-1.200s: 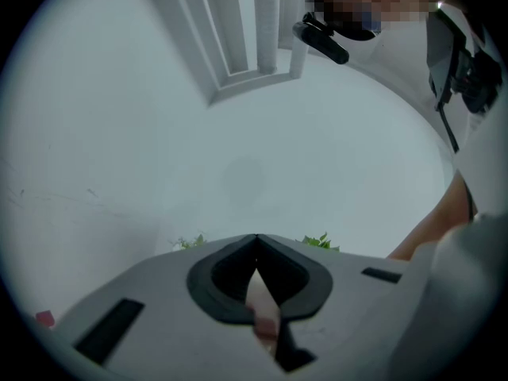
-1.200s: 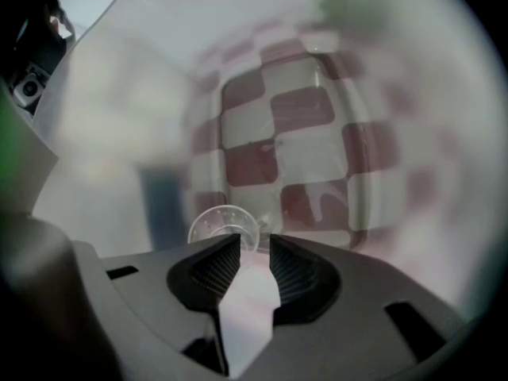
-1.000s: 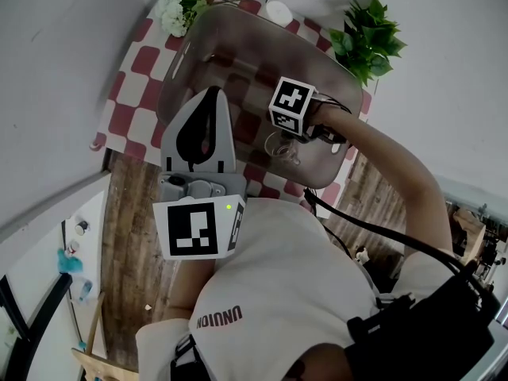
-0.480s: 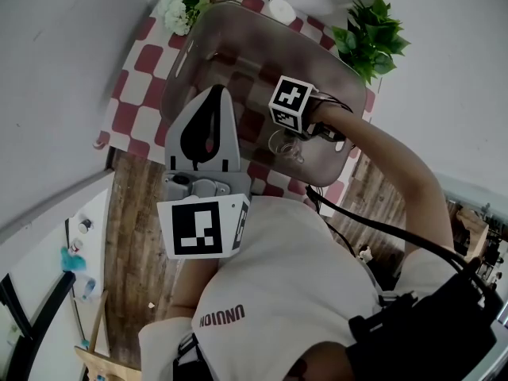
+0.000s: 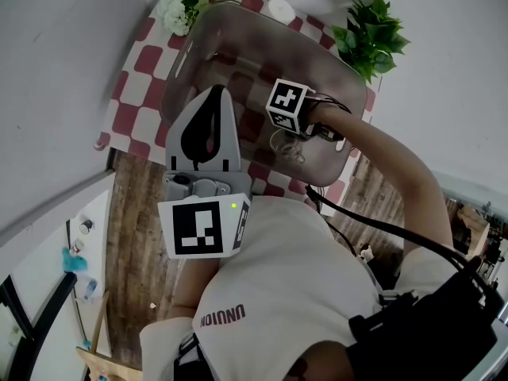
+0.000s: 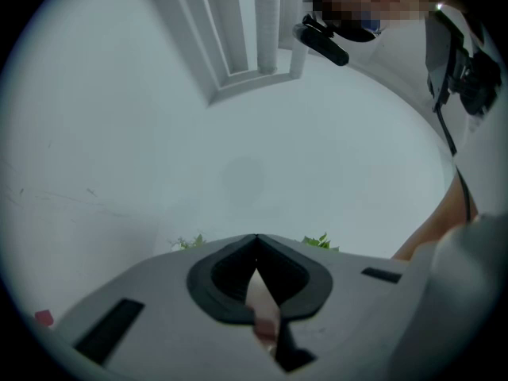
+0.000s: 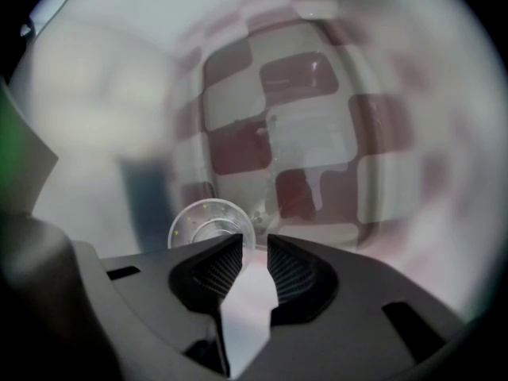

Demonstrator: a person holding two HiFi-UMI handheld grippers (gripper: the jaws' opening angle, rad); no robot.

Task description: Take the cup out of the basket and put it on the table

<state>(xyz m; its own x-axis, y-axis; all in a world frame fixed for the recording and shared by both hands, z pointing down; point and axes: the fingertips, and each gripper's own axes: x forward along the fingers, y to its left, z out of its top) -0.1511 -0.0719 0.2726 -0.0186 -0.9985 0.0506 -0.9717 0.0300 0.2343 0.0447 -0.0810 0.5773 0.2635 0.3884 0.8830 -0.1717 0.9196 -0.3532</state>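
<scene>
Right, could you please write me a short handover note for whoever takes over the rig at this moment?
Left gripper: shut, empty, idle.
Right gripper: down inside the basket. Its jaws have just been closing and stand slightly apart. The edge of the clear cup is at their tips, not yet pinched.
Cup: in the basket, which stands on the checked table.
Done: the reach into the basket.
Left: grip the cup, lift it out, set it on the table.
</scene>
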